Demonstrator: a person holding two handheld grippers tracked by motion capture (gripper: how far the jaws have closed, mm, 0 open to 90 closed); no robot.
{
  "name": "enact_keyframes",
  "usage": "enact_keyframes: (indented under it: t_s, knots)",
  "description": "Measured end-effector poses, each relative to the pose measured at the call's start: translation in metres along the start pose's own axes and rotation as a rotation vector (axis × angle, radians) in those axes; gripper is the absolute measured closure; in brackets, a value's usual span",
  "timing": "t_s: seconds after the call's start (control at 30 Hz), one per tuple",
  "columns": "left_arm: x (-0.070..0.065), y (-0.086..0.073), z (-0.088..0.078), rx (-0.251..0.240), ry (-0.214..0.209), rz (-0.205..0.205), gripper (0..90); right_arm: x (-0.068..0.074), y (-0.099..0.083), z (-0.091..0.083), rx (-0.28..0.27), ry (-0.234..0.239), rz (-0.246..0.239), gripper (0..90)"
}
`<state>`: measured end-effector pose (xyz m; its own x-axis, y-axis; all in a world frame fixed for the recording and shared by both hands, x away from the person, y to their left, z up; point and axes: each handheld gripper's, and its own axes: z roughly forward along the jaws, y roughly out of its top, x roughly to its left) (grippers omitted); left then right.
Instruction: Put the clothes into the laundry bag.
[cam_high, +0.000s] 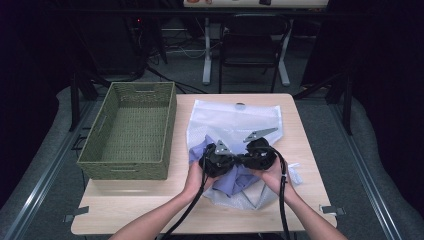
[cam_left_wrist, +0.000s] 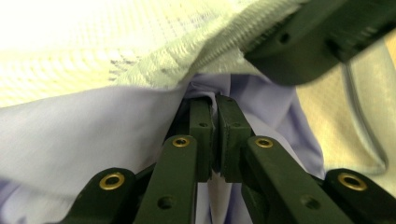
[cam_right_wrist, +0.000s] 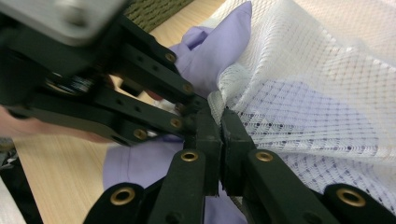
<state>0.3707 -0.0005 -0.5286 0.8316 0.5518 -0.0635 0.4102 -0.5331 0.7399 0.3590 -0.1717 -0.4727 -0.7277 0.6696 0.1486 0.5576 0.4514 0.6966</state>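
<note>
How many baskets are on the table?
1. The green woven basket stands on the left part of the table, beside the white mesh bag.

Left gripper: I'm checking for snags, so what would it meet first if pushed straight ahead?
Probably the white mesh bag: the left gripper, shut on the purple garment, points at its zipper edge.

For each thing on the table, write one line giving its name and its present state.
Mesh bag: lying flat, mouth held open at the edge.
Lilac garment: crumpled, partly inside the bag.
Woven basket: upright, empty.
Left claw: shut on the garment.
Right claw: shut on the bag's edge.
</note>
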Motion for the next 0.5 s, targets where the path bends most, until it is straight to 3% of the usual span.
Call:
enact_keyframes:
  t_s: [0.1,0.2,0.33,0.5]
  knots:
    - [0.004,-0.004,0.018,0.046,0.005,-0.002,82.6,-0.002,-0.001,0.001,0.005,0.004,0.01,88.7]
    - [0.007,-0.009,0.026,0.082,-0.013,-0.006,77.4,-0.007,-0.006,0.006,0.032,0.004,0.027,88.7]
    - [0.004,-0.007,0.01,0.116,-0.023,0.028,61.1,-0.011,-0.008,0.01,0.047,0.003,0.035,88.7]
    - [-0.002,-0.005,-0.02,0.133,-0.002,0.035,39.7,-0.013,-0.009,0.011,0.052,-0.002,0.034,88.7]
